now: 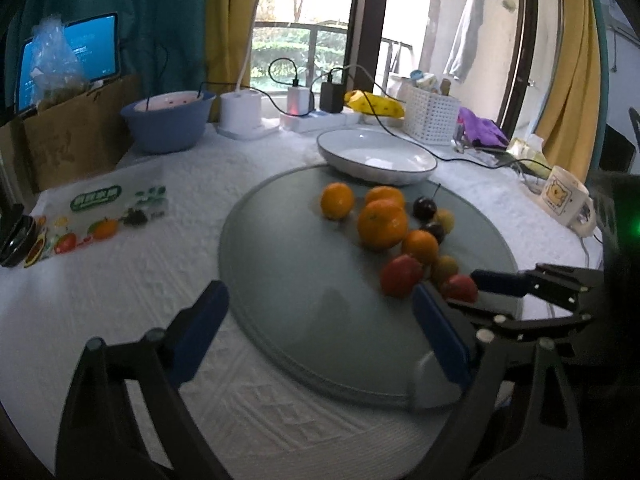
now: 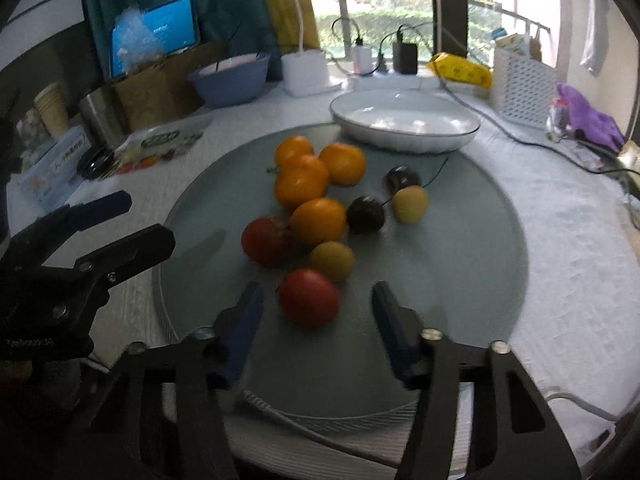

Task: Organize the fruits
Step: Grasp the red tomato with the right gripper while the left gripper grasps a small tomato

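Observation:
Several fruits lie on a round glass turntable (image 2: 460, 280): oranges (image 2: 316, 220), two red fruits (image 2: 308, 298), two yellow ones (image 2: 409, 203) and two dark cherries (image 2: 365, 215). A white empty plate (image 2: 404, 120) stands behind them. My right gripper (image 2: 318, 300) is open, its blue fingers on either side of the nearest red fruit, not touching it. My left gripper (image 1: 320, 300) is open and empty over the turntable's (image 1: 288, 280) left part. The right gripper's fingers (image 1: 496, 282) show beside the red fruit (image 1: 460, 288) in the left wrist view.
A blue bowl (image 1: 168, 120), lamp base (image 1: 244, 114), chargers with cables, a yellow pack (image 1: 376, 104), a white basket (image 1: 430, 114) and a mug (image 1: 564, 196) line the table's back and right. A printed fruit bag (image 1: 104, 212) lies at left. The left gripper (image 2: 80, 232) shows at left.

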A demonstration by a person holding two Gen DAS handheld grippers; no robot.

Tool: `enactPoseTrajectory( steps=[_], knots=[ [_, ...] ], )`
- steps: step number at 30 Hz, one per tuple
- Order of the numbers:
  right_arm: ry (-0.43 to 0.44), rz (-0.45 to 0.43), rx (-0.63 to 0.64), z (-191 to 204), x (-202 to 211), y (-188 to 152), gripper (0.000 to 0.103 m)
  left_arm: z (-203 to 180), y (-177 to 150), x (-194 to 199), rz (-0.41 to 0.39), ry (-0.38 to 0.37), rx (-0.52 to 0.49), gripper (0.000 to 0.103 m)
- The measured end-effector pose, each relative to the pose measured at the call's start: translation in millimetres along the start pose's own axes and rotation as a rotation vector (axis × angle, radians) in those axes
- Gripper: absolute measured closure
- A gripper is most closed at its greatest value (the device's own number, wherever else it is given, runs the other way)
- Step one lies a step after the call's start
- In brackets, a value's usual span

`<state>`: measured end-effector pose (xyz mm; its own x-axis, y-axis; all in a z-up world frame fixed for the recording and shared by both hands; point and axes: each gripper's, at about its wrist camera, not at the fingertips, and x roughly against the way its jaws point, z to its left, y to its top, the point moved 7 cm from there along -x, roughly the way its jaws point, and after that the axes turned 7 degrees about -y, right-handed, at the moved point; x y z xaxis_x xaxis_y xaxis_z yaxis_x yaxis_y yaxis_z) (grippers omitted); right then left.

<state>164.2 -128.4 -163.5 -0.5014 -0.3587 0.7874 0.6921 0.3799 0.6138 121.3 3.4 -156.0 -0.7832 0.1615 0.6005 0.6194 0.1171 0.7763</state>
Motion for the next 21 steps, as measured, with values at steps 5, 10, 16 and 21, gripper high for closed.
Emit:
enactPoseTrajectory(
  steps=[5,10,16,21],
  knots=[
    [0.018,-0.001,-0.018,-4,-4,0,0.07,-4,-2,-9,0.034,-0.015,0.0,0.018],
    [0.009,-0.019,-0.047,-17,0,2,0.071,-15,1,-22,0.074,-0.033,-0.024,0.025],
    [-0.008,-0.054,-0.078,-37,7,8,0.071,-34,5,-42,0.131,-0.067,-0.067,0.035],
    [-0.011,-0.06,-0.104,-56,7,10,0.071,-45,5,-55,0.177,-0.076,-0.094,0.037]
  ],
)
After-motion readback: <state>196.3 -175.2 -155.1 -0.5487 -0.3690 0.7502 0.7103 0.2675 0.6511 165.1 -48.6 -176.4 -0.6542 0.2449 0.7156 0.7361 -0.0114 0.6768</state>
